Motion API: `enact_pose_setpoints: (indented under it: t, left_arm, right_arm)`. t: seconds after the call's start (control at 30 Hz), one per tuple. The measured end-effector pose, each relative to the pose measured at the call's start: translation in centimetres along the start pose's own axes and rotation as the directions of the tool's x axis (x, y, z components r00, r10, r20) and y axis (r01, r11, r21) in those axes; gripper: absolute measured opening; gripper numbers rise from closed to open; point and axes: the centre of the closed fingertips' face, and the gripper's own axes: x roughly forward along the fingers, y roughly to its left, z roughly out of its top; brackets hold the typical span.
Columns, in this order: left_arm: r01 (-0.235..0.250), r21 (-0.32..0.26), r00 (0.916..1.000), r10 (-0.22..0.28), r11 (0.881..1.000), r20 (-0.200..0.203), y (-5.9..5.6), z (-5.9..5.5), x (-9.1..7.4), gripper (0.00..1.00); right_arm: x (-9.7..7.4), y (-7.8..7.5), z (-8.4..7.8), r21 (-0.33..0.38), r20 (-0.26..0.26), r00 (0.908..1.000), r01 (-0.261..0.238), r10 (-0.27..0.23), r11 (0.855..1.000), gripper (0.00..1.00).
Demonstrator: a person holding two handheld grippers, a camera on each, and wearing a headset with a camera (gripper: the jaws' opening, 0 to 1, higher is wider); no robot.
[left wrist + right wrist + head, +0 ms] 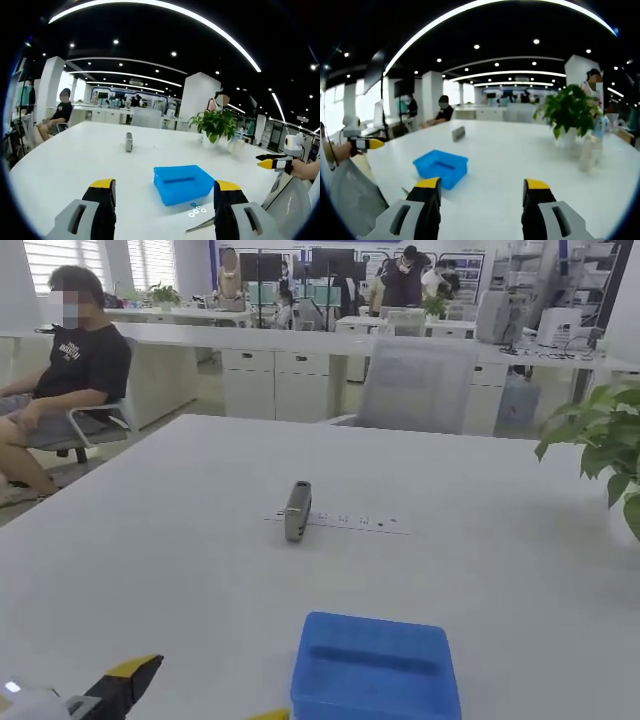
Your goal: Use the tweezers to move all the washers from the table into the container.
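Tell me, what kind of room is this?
Probably a big open-plan office or lab: long white desks stand in rows, a grey office chair sits at the table, and dark screens line the back.

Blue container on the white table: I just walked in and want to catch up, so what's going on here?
A person holds a tool in each hand above the table. The left tool and the right tool are both open and empty. The washers lie on the table beside the blue container, and the tweezers lie next to them, not yet picked up.
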Motion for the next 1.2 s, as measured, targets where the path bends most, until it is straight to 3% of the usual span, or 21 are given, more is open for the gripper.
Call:
enact_pose_setpoints:
  t: [0.4, 1.2]
  left_arm:
    - [-0.018, -0.006, 0.9998, 0.018, 1.000, -0.007, 0.35, -0.14, -0.10, 0.80]
    - [0.004, 0.005, 0.9996, -0.004, 1.000, -0.028, -0.06, -0.49, 0.12, 0.79]
  right_arm:
    - [0.09, 0.34, -0.08, -0.002, -0.008, 0.9998, -0.018, 0.018, 1.000, 0.63]
    - [-0.08, -0.20, -0.05, 0.022, -0.003, 1.0000, 0.005, -0.005, 1.000, 0.63]
